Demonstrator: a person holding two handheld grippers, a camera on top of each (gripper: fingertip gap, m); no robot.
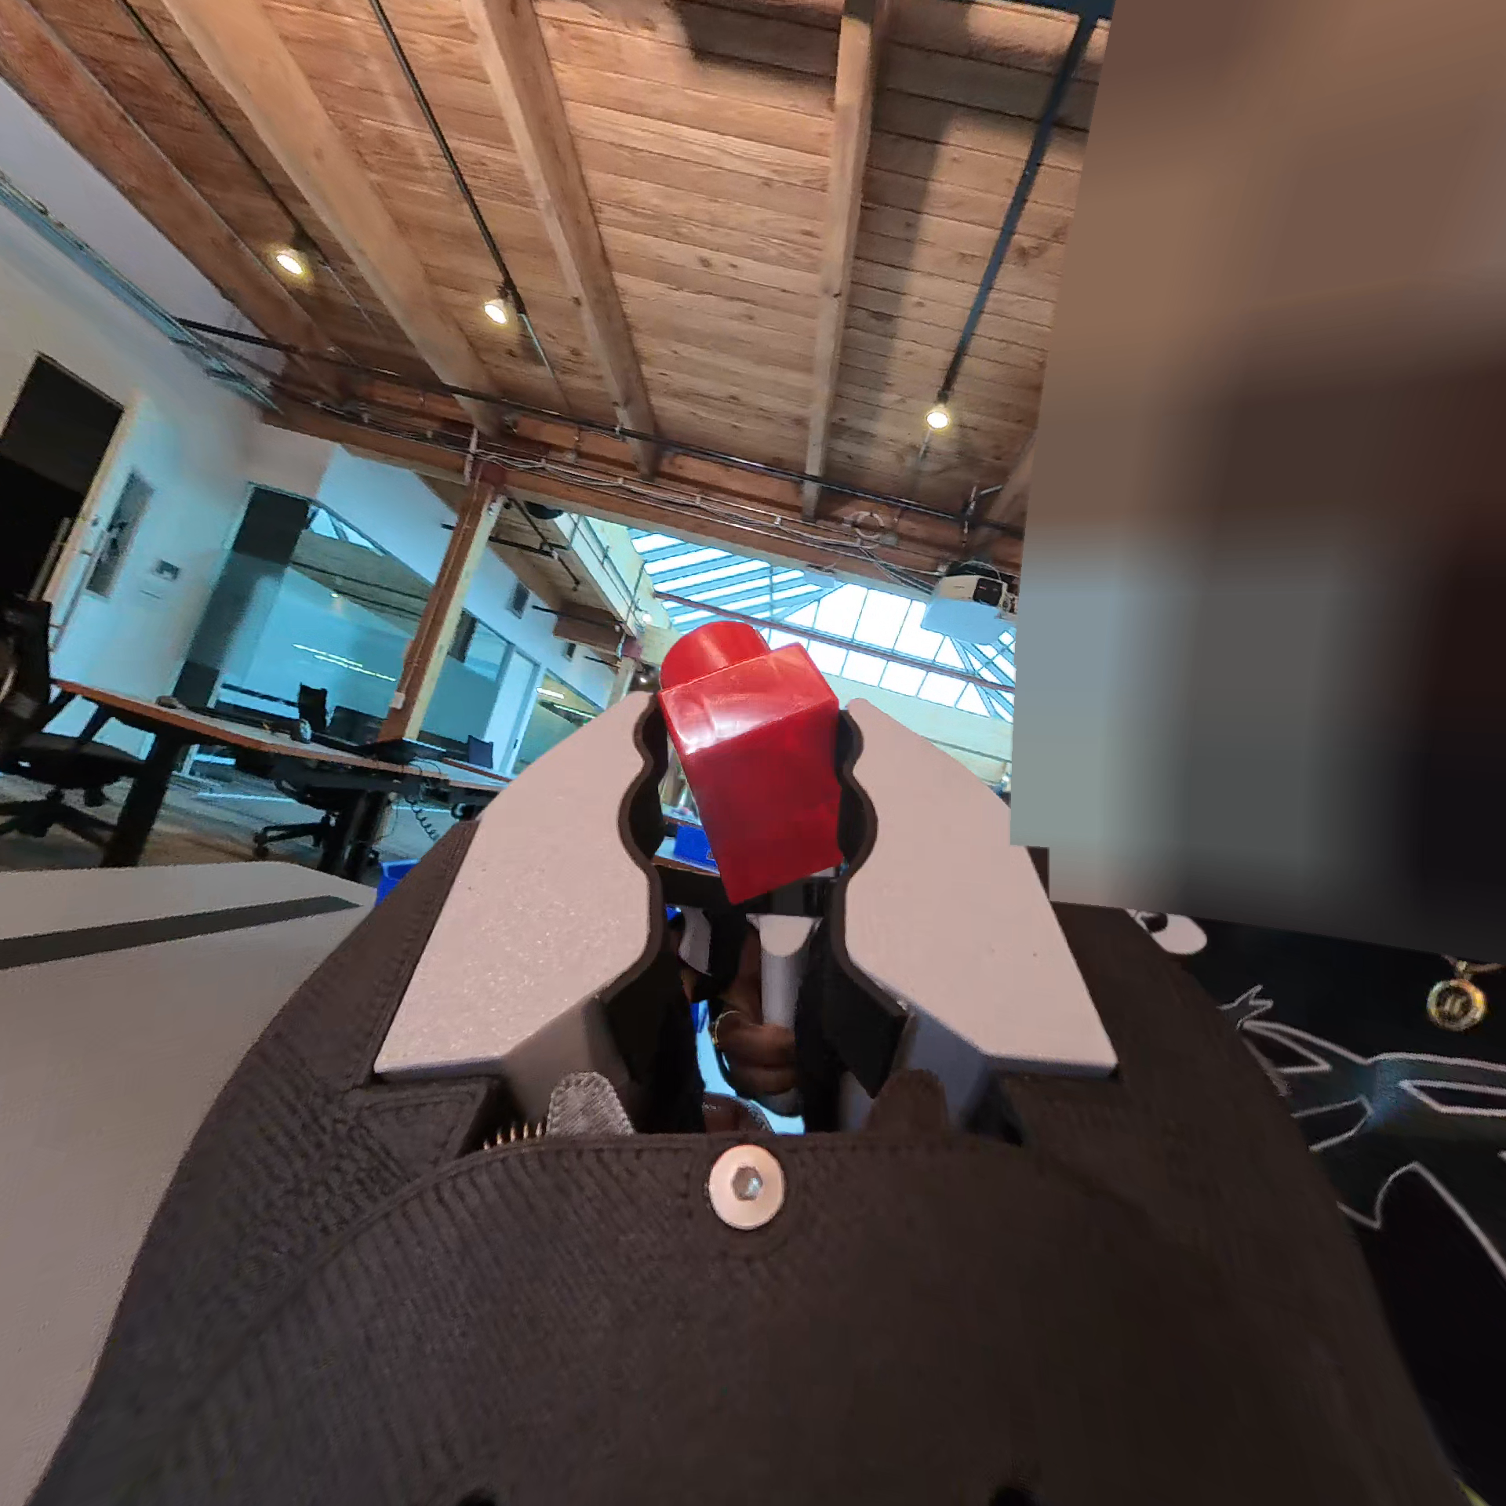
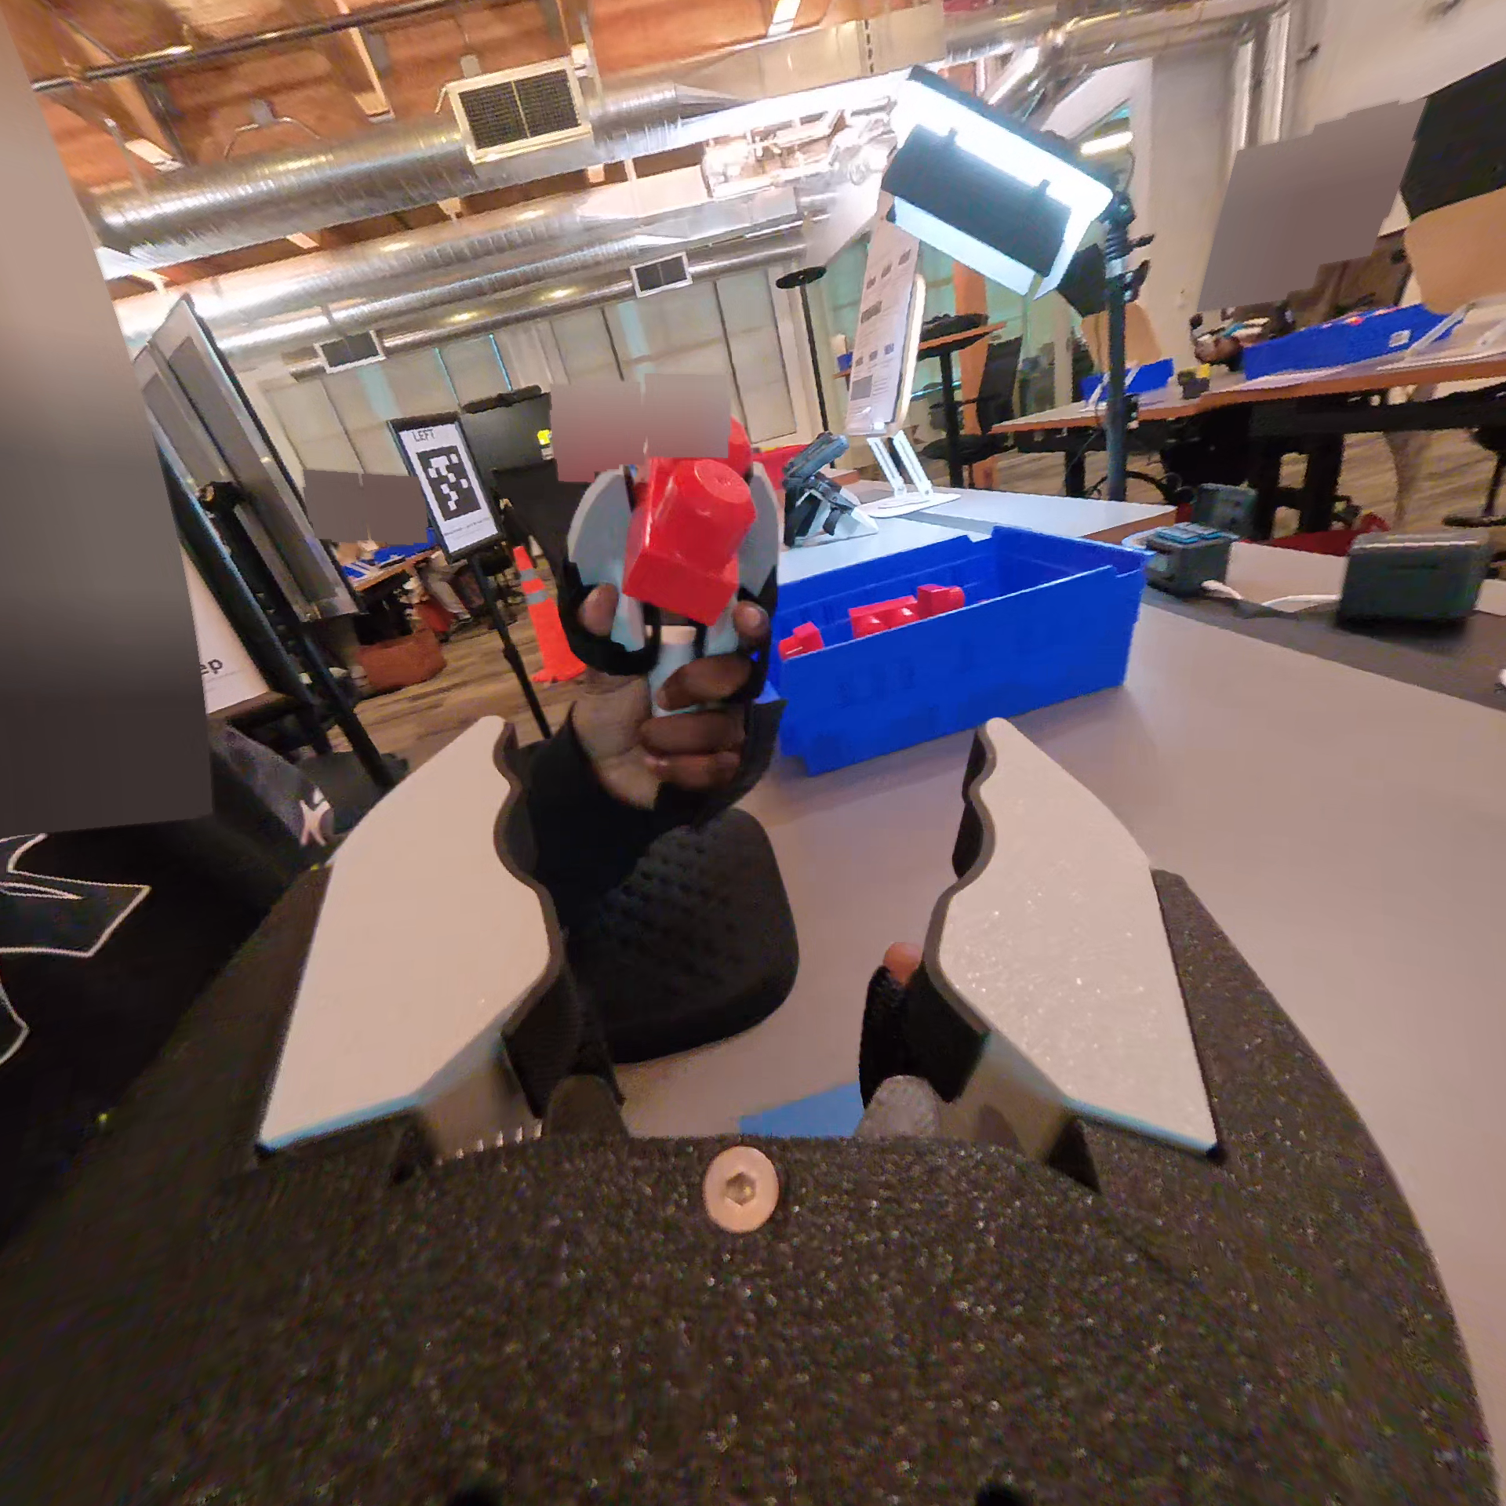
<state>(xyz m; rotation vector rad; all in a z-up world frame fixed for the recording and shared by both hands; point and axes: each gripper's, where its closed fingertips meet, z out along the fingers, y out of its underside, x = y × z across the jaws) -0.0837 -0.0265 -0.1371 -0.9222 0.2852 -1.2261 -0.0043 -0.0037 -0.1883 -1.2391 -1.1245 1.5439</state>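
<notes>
**Red block held aloft**

My left hand-held gripper (image 1: 750, 766) pinches a red single-stud toy block (image 1: 754, 782) by its flat sides; it looks light, rigid and slick. My right hand-held gripper (image 2: 737, 815) gapes empty above the bench (image 2: 1222, 815), near the blue bin (image 2: 962, 676).

Left gripper (image 1: 746, 762) and right gripper (image 2: 737, 803): flat grey fingers (image 2: 424, 937) with wavy black-lined inner edges; textured black printed housing; one silver hex screw (image 2: 740, 1188); black fingerless glove (image 2: 595, 823).

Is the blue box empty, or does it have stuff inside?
Not empty. The blue bin on the grey table has several red blocks lying inside it.
</notes>
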